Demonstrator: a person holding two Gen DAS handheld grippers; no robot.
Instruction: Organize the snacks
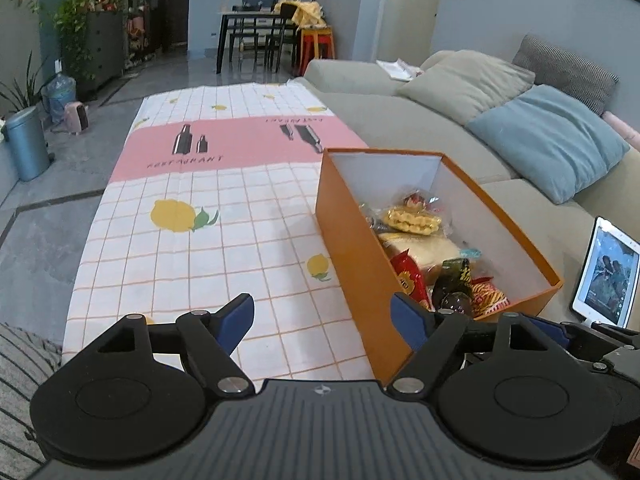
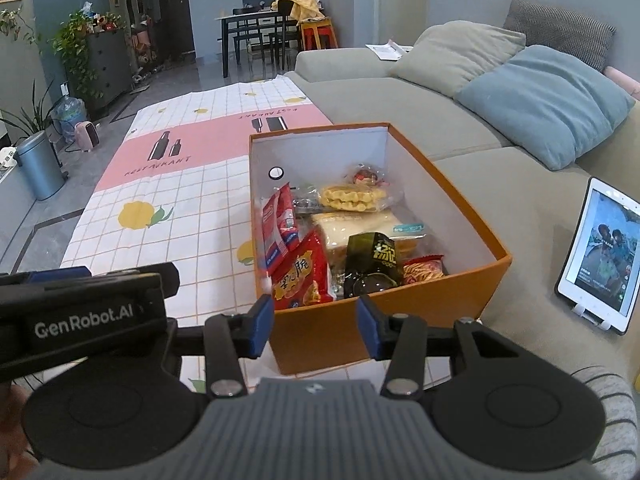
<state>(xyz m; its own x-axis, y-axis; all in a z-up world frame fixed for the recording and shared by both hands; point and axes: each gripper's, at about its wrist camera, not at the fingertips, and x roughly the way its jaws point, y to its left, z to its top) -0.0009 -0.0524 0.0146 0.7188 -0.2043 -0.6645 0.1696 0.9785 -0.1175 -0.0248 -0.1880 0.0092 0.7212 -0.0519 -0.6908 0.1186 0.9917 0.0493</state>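
The left gripper (image 1: 324, 326) stands open at six o'clock, nothing between its blue pads (image 1: 236, 326). An orange box (image 1: 352, 240) at three o'clock on the checked cloth (image 1: 192, 240) holds snacks: a waffle pack (image 1: 412, 220), a red bag (image 1: 410, 280), a dark pouch (image 1: 454, 284). A tablet (image 1: 606, 272) leans farther right on the sofa (image 1: 400, 120).

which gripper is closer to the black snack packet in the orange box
Right. The right gripper sits open just before the box's near wall, facing the black packet; the left gripper straddles the box's left wall, off to the side.
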